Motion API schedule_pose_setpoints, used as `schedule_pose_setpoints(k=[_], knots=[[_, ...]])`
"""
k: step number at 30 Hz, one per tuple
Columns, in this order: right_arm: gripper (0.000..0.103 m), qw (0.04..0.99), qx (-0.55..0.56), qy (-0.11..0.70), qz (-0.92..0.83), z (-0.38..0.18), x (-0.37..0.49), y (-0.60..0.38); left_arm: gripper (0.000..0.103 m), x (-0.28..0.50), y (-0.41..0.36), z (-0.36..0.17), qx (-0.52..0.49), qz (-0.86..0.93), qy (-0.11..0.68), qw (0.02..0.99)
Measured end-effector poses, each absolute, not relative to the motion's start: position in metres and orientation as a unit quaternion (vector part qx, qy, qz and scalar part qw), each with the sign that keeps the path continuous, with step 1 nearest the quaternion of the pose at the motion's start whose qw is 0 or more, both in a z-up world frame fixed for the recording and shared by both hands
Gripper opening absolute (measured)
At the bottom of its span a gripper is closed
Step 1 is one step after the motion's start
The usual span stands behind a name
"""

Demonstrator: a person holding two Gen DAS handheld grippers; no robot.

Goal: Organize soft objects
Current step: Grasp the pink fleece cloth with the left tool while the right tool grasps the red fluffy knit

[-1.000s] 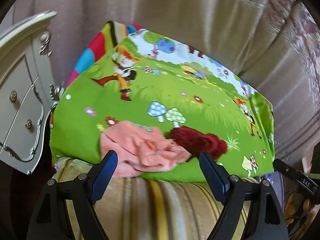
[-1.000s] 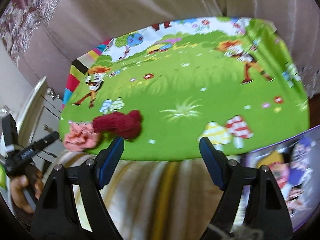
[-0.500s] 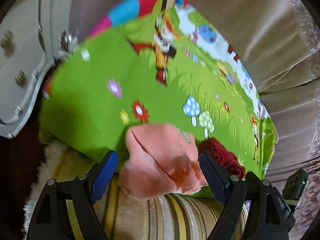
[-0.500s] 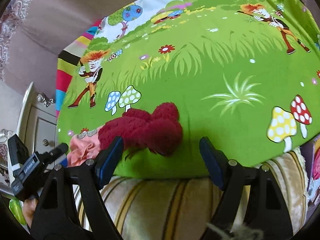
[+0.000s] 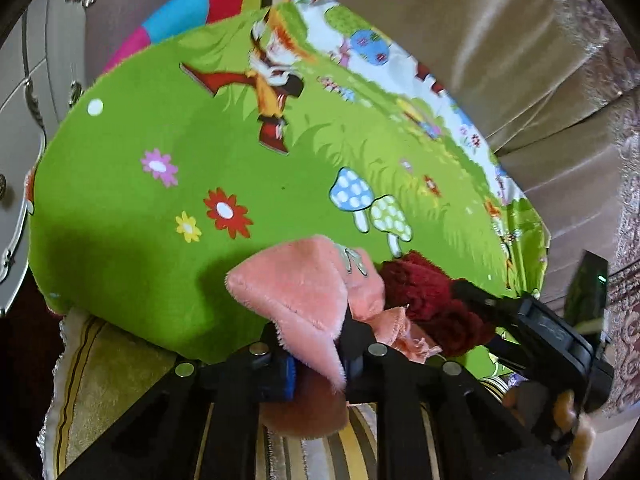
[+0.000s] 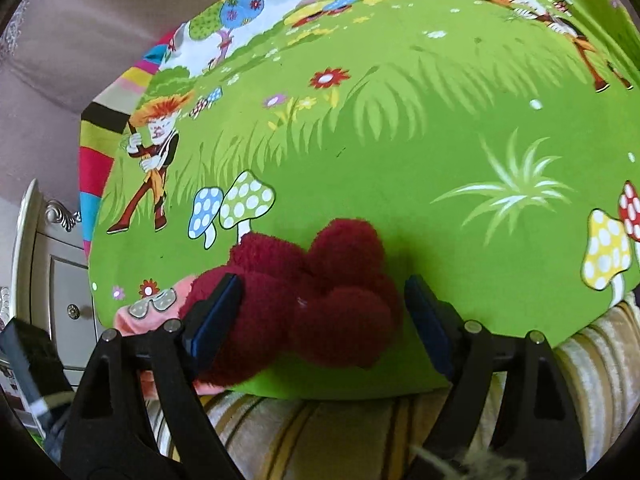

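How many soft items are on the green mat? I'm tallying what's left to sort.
2: a pink cloth at the near edge, pinched in the left claw, and a dark red plush beside it, between the open right claw fingers.

No lettering can be read anywhere: the marking on the black device [image 5: 556, 330] beside the dark red plush [image 5: 428, 300] is too blurred.

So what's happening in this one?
A person is sorting soft items on a green cartoon mat. The left hand-held gripper has just closed on the pink plush cloth. The right hand-held gripper stands open around the dark red fuzzy item, not yet gripping it.
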State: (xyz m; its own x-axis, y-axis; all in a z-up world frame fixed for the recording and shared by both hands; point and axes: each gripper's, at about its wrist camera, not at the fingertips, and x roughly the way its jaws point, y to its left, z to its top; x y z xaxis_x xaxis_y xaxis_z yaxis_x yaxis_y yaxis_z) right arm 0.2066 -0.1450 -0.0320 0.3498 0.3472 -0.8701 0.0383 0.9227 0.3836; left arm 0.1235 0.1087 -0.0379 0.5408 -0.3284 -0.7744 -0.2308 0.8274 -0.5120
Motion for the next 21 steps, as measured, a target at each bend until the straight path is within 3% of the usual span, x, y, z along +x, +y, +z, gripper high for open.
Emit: schedule_pose_setpoints(k=[2,5,10,11,21], knots=[[0.083,0.804,0.162,0.563,0.1,-0.035,0.208,-0.138,0.015,0.118,0.11,-0.032,-0.291,-0.032,0.459,0.838],[0.066,0.813,0.145,0.556,0.098,-0.034,0.206,-0.134,0.015,0.111,0.114,-0.025,-0.293,-0.021,0.434,0.852],[0.05,0.83,0.132,0.53,0.112,-0.022,0.201,-0.14,0.014,0.103,0.119,-0.019,-0.301,-0.007,0.413,0.859],[0.036,0.833,0.129,0.525,0.115,-0.019,0.199,-0.142,0.015,0.102,0.119,-0.017,-0.301,-0.005,0.411,0.86],[0.035,0.878,0.07,0.456,0.129,0.019,0.176,-0.152,0.014,0.091,0.11,0.003,-0.281,0.006,0.388,0.878]])
